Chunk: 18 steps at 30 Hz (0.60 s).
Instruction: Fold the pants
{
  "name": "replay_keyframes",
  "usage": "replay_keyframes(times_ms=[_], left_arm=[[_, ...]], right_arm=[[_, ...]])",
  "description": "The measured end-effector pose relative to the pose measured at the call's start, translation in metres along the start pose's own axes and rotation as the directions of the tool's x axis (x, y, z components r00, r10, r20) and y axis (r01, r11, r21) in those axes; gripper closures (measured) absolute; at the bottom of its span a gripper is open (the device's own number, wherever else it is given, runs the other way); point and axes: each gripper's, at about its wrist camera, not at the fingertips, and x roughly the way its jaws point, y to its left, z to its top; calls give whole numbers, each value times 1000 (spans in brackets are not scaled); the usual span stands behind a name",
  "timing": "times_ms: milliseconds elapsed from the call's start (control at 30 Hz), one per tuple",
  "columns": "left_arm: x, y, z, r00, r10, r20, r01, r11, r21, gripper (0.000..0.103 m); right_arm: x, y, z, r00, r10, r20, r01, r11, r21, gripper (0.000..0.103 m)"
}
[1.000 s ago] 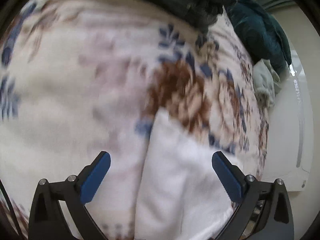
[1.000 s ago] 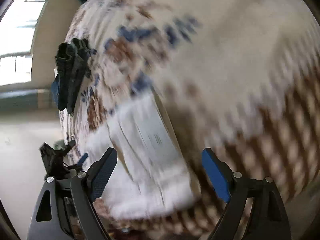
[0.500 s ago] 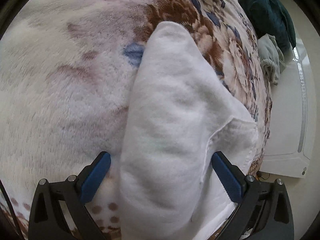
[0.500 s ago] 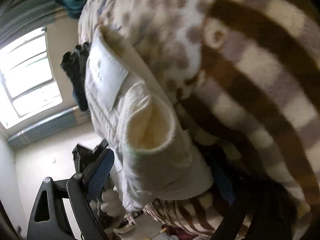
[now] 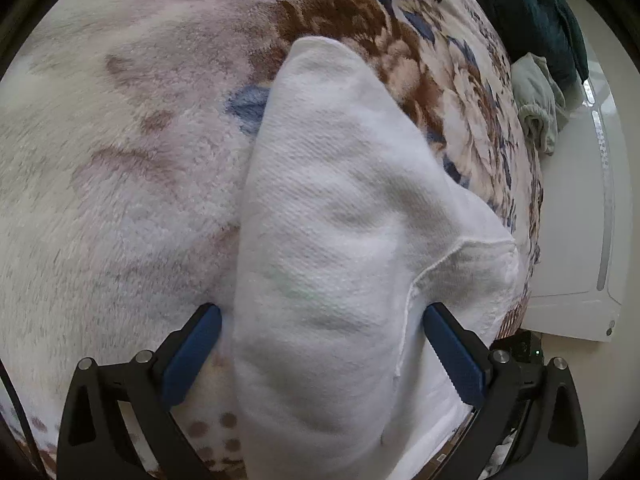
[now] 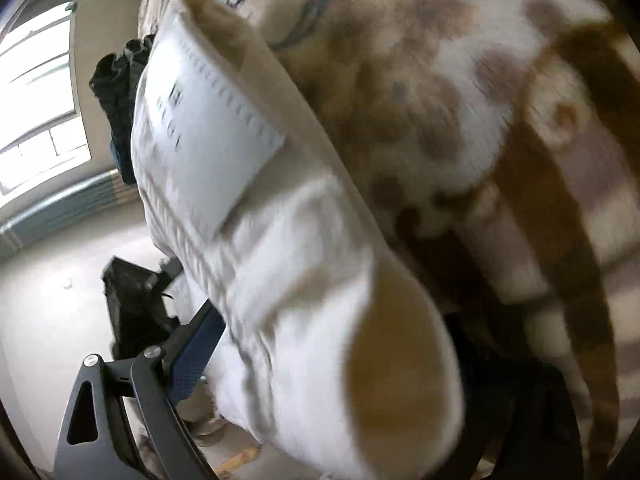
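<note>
Pants point(image 5: 320, 260) lie at the blanket point(image 5: 120, 160) edge between the open left tool point(image 5: 320, 344); right tool's state unclear.

The white knit pants point(image 5: 328, 248) lie bunched and folded on the bed's edge, tapering to a rounded end toward twelve o'clock, a stitched hem at three o'clock, and a white label on the waistband in the right wrist view.
</note>
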Motion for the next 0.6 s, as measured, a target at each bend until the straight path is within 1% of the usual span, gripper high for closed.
replay_keyframes(times_ms=[33, 67, 133, 167, 200, 233, 267, 300, 333, 367, 400, 433, 467, 500, 533, 600], left_arm=[[-1, -2, 1, 1000, -7, 6, 7, 1000, 1, 1], [-2, -3, 1, 1000, -16, 16, 16, 1000, 5, 4], [-5, -7, 1, 999, -40, 28, 39, 999, 18, 13], [-5, -8, 1, 999, -41, 27, 41, 999, 22, 13], [-3, -10, 2, 999, -43, 27, 42, 999, 28, 13], [-1, -11, 2, 999, -41, 25, 40, 999, 33, 14], [1, -12, 2, 999, -37, 25, 36, 999, 37, 15], [1, -13, 3, 999, -35, 28, 34, 999, 41, 16], [1, -14, 3, 999, -37, 35, 36, 998, 45, 23], [-1, -15, 3, 998, -40, 43, 38, 998, 52, 31], [-4, -18, 2, 998, -36, 56, 33, 997, 66, 36], [-7, -18, 0, 997, -34, 62, 29, 997, 74, 47], [-11, -19, -2, 997, -38, 72, 32, 996, 82, 55], [-14, -18, -4, 996, -43, 79, 36, 996, 83, 59], [-20, -21, -8, 995, -50, 90, 42, 996, 84, 65], [-28, -27, -12, 994, -45, 103, 35, 995, 92, 68]], right_arm=[[-1, 4, 1, 1000, 21, 6, -21, 1000, 2, 5], [-3, 10, -2, 999, 38, 13, -38, 999, -12, 5], [-6, 25, -10, 998, 56, 15, -54, 995, -88, 7], [-5, 29, -13, 999, 46, 7, -45, 990, -130, 7], [-4, 27, -14, 1000, 27, 0, -27, 989, -148, 8], [3, 20, -12, 1000, -9, -8, 8, 989, -145, 8], [11, 12, -8, 1000, -13, -12, 12, 993, -115, 8], [16, 8, -7, 1000, 0, -5, 0, 996, -93, 6], [20, 9, -4, 1000, 7, 1, -7, 997, -71, 6], [23, 15, -3, 1000, -6, -1, 6, 998, -69, 7], [22, 21, -4, 1000, -10, 10, 11, 997, -81, 12], [20, 26, -8, 999, -17, 29, 19, 995, -98, 29], [15, 32, -6, 999, -26, 43, 31, 993, -110, 37], [8, 32, -13, 998, -26, 53, 32, 993, -117, 48], [4, 36, -16, 997, -24, 70, 32, 993, -116, 55], [1, 47, -23, 996, -36, 82, 47, 990, -135, 59]])
